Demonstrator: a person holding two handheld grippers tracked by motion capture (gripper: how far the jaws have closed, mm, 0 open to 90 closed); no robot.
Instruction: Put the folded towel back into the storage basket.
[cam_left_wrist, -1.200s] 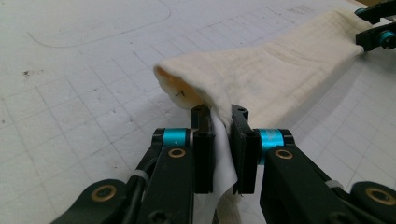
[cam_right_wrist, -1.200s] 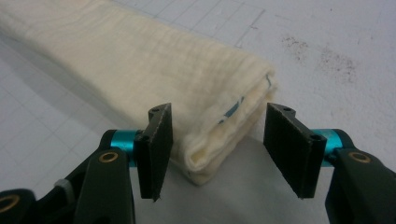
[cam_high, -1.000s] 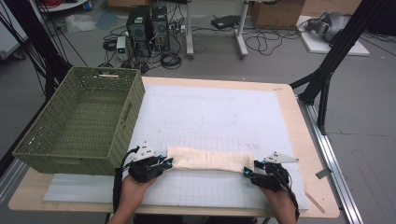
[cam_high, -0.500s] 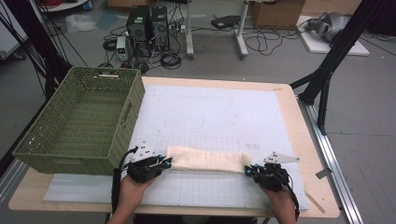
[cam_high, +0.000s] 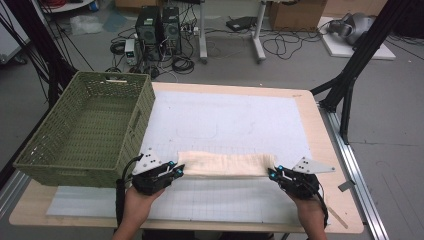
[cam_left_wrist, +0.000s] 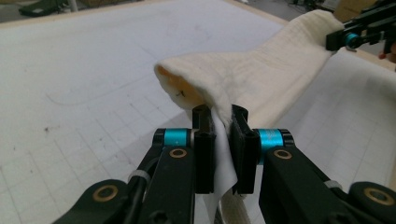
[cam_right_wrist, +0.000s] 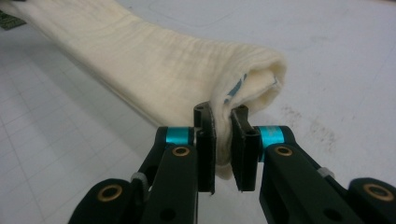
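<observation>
A long cream cloth (cam_high: 225, 164), folded into a narrow band, stretches left to right near the front of the white gridded mat (cam_high: 225, 115). My left gripper (cam_high: 176, 170) is shut on its left end; in the left gripper view the pads (cam_left_wrist: 220, 119) pinch a thin fold of the cloth (cam_left_wrist: 261, 70). At the right end, my right gripper (cam_high: 272, 173) is shut on the cloth too, its pads (cam_right_wrist: 220, 119) clamping the rolled edge of the cloth (cam_right_wrist: 140, 60). The right gripper (cam_left_wrist: 350, 37) also appears far off in the left gripper view.
A green woven basket (cam_high: 135, 125) stands empty on the table's left side, close to my left hand. The wooden table edge (cam_high: 330, 150) runs along the right. Computers, cables and black frame legs are on the floor beyond the table.
Both hands have risen a little with the cloth's ends, and the right hand has drawn slightly to the right. The cloth now hangs stretched between the two grippers.
</observation>
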